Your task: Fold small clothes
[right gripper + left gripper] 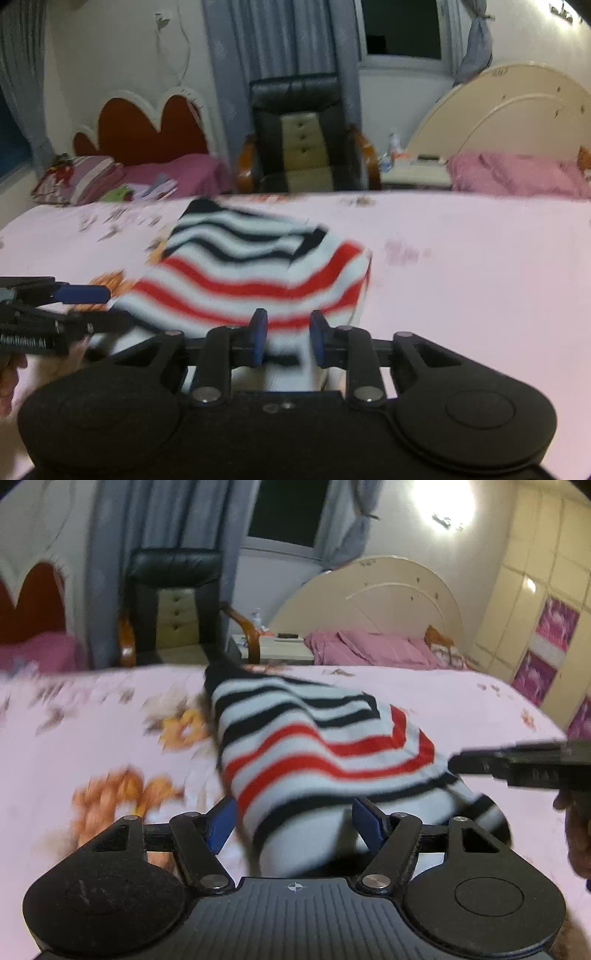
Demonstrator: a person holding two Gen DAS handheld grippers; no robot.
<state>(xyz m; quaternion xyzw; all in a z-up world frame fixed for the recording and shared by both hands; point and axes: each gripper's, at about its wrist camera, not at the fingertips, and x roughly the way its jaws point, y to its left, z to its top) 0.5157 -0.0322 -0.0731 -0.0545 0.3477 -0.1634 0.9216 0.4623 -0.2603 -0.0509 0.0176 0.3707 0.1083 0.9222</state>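
A knitted garment (314, 746) with white, black and red stripes lies folded on the pink flowered bed sheet (92, 731). My left gripper (295, 823) sits at the garment's near edge. Its blue pads (221, 823) stand wide apart with a white fold between them, not pressed. In the right wrist view the garment (251, 266) is blurred. My right gripper (290, 336) has its pads (260, 334) a little apart, with striped fabric in the gap and no clear pinch. Each gripper shows in the other's view: the right gripper (456, 764) at the garment's right edge, the left gripper (110, 306) at its left corner.
Beyond the bed stand a black leather armchair (173, 602), a nightstand (273, 646) and a cream headboard (373, 594) with pink pillows (373, 648). A red headboard (147, 129) and piled clothes (81, 177) are at the far left. A person's hand (580, 834) holds the right gripper.
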